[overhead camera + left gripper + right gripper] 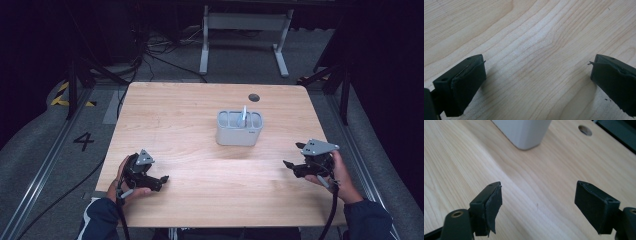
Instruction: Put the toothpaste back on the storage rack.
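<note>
Two grippers sit low over the wooden table [200, 175], one at each near corner, both empty. The left gripper [161, 181] rests in the person's left hand [120, 186] at the near left, jaws spread wide with only bare wood grain between them in the left gripper view [537, 75]. The right gripper [292, 165] is held at the near right edge, jaws wide apart and nothing between them [537, 200]. The grey caddy [239, 128] stands upright near the table's middle, toward the far side, well apart from both grippers. A pale slim utensil [243, 116] stands in one of its compartments. In the right gripper view the caddy's lower corner [524, 132] lies ahead of the jaws.
</note>
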A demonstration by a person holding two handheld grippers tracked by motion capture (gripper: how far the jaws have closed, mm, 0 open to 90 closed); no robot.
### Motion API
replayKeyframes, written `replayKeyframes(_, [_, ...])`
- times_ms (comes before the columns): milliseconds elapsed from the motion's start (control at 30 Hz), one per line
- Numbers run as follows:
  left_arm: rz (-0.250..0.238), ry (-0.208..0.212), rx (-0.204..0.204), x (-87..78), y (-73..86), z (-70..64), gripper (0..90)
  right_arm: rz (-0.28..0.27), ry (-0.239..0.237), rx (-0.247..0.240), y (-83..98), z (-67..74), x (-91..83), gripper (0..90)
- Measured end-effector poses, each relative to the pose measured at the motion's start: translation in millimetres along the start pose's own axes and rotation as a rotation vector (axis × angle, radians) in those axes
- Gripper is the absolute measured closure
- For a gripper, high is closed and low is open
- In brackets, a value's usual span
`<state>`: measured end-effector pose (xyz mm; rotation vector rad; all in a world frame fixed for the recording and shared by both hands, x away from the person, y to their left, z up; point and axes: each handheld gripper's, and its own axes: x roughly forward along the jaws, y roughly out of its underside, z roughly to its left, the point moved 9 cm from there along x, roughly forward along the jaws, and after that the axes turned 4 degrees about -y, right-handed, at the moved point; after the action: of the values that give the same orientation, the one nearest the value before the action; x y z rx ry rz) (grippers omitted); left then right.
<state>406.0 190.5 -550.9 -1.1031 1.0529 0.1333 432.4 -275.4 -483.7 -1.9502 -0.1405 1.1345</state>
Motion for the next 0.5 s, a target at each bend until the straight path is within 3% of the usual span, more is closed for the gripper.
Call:
replayKeyframes(167, [0.0, 0.0, -0.001, 0.0, 0.0, -0.1, 0.4, 0.013, -0.005, 0.044, 26.4, -0.5, 2.3, 21.7])
replayKeyframes(267, [0.002, 0.002, -0.003, 0.0, 0.2, -0.3, 0.4, 0.015, -0.014, 0.096, 41.4, -0.5, 2.6, 21.3])
replayKeyframes(500, [0.002, 0.009, 0.012, 1.0, -1.1, 0.0, 0.3, 0.067, -0.037, 0.163, 72.0, 3.2, 4.4, 20.3])
